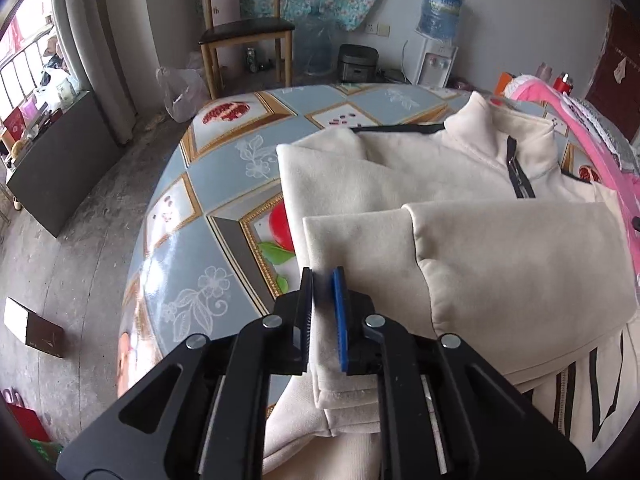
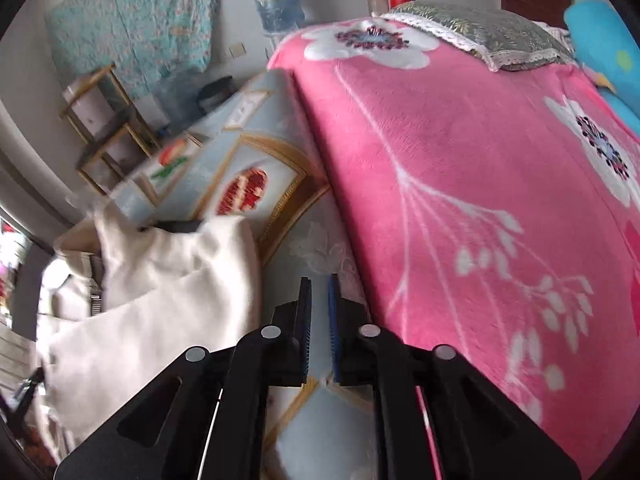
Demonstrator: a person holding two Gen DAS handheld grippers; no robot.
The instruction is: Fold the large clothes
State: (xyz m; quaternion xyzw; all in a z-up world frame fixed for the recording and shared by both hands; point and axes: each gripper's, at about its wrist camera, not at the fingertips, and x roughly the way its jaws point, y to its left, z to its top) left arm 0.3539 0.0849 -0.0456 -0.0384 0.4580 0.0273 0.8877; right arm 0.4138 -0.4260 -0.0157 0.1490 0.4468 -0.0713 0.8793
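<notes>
Pink blanket (image 2: 480,200) beside cream jacket (image 1: 440,184)

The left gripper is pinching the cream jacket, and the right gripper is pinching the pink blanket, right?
Not quite. The left gripper does pinch the cream jacket, but the right gripper pinches nothing. The right wrist view shows its jaws nearly shut and empty above the patterned table cover, with the pink blanket beside it.

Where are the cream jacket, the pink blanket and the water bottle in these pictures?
cream jacket (image 1: 500,248): left wrist view, on its folded sleeve.
pink blanket (image 2: 480,152): right wrist view, on plain pink pile.
water bottle (image 1: 440,10): left wrist view, on its blue body.
</notes>
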